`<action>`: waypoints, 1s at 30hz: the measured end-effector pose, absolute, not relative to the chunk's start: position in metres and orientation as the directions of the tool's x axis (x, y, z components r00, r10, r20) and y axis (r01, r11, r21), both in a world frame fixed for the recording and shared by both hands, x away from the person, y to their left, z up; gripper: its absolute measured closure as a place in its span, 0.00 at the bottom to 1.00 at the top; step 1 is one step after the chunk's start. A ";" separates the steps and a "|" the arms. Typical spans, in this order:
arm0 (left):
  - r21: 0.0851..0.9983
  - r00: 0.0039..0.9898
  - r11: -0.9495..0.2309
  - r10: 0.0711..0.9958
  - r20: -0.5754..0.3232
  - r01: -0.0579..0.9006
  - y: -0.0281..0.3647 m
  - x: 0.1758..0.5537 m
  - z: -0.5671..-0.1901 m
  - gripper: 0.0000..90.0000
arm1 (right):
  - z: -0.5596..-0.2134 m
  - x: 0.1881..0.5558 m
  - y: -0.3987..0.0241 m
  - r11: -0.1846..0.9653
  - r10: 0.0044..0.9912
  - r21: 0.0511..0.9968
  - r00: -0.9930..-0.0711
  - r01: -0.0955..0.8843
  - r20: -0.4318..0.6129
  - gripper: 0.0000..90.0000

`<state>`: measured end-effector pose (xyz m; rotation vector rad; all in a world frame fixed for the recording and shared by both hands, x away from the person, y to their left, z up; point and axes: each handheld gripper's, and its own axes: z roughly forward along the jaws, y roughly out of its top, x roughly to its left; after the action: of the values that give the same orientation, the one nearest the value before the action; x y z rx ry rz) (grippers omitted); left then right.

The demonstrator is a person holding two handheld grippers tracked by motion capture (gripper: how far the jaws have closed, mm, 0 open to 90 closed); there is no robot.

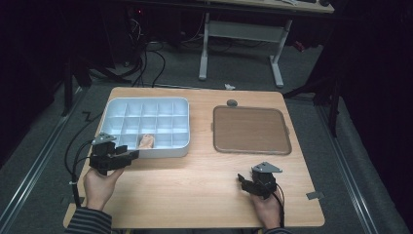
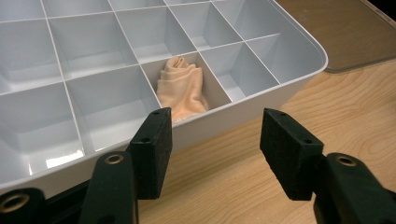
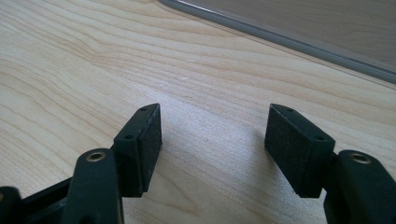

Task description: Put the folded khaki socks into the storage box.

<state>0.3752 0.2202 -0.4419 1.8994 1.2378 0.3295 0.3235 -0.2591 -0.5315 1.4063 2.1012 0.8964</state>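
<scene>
Already we have the peach cloth (image 2: pixel 181 88) tucked in a near-row compartment of the white tray (image 2: pixel 299 79), just beyond our left gripper (image 2: pixel 215 140)'s spread, empty fingers (image 2: pixel 152 149), so placing looks done.

A peach cloth (image 2: pixel 181 88) lies in a white divided tray (image 2: pixel 289 88). The bench (image 1: pixel 195 185) is pale wood with grain; the lid (image 1: pixel 251 130) is brown; both claws are black.

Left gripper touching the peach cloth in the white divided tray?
Apart. The left gripper view shows the left gripper open over bare wood outside the tray's wall, while the cloth lies inside a compartment.
</scene>
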 end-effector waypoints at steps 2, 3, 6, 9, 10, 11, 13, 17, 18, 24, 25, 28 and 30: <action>0.751 0.480 -0.172 0.851 -0.213 0.638 0.220 0.373 -0.443 0.49 | -0.531 0.323 -0.259 0.267 0.927 0.729 -0.375 0.631 -0.014 0.40; 0.752 0.481 -0.171 0.851 -0.213 0.637 0.220 0.373 -0.443 0.49 | -0.531 0.323 -0.259 0.267 0.927 0.729 -0.375 0.631 -0.014 0.40; 0.750 0.481 -0.170 0.849 -0.217 0.639 0.220 0.370 -0.445 0.49 | -0.531 0.323 -0.259 0.266 0.927 0.729 -0.375 0.631 -0.014 0.40; 0.752 0.482 -0.165 0.847 -0.224 0.638 0.220 0.368 -0.446 0.49 | -0.531 0.323 -0.259 0.267 0.927 0.729 -0.376 0.631 -0.014 0.40; 0.753 0.483 -0.164 0.846 -0.224 0.637 0.220 0.368 -0.447 0.49 | -0.531 0.323 -0.259 0.267 0.927 0.729 -0.376 0.631 -0.014 0.40; 0.753 0.486 -0.166 0.845 -0.225 0.637 0.220 0.367 -0.448 0.49 | -0.531 0.323 -0.259 0.267 0.927 0.729 -0.376 0.631 -0.014 0.40; 0.753 0.489 -0.166 0.842 -0.228 0.637 0.219 0.365 -0.450 0.49 | -0.531 0.323 -0.259 0.267 0.927 0.729 -0.376 0.631 -0.014 0.40; 0.755 0.488 -0.158 0.840 -0.236 0.636 0.218 0.362 -0.453 0.49 | -0.531 0.323 -0.259 0.267 0.927 0.728 -0.376 0.631 -0.014 0.40; 0.755 0.488 -0.153 0.839 -0.242 0.637 0.218 0.361 -0.455 0.49 | -0.531 0.323 -0.259 0.266 0.927 0.728 -0.375 0.632 -0.014 0.40; 0.749 0.495 -0.157 0.832 -0.250 0.643 0.214 0.357 -0.463 0.49 | -0.532 0.323 -0.259 0.268 0.927 0.729 -0.376 0.630 -0.016 0.40; 0.748 0.496 -0.157 0.830 -0.254 0.645 0.214 0.356 -0.464 0.49 | -0.532 0.323 -0.259 0.268 0.927 0.729 -0.376 0.630 -0.016 0.40; 0.747 0.498 -0.157 0.828 -0.257 0.646 0.212 0.355 -0.467 0.48 | -0.532 0.323 -0.259 0.268 0.927 0.729 -0.376 0.630 -0.016 0.40; 0.749 0.498 -0.154 0.828 -0.258 0.644 0.211 0.354 -0.468 0.48 | -0.532 0.323 -0.259 0.268 0.927 0.729 -0.376 0.630 -0.016 0.40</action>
<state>0.3539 0.2112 -0.4680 1.8781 1.2220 0.2673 0.3235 -0.2589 -0.5315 1.4047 2.1014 0.8955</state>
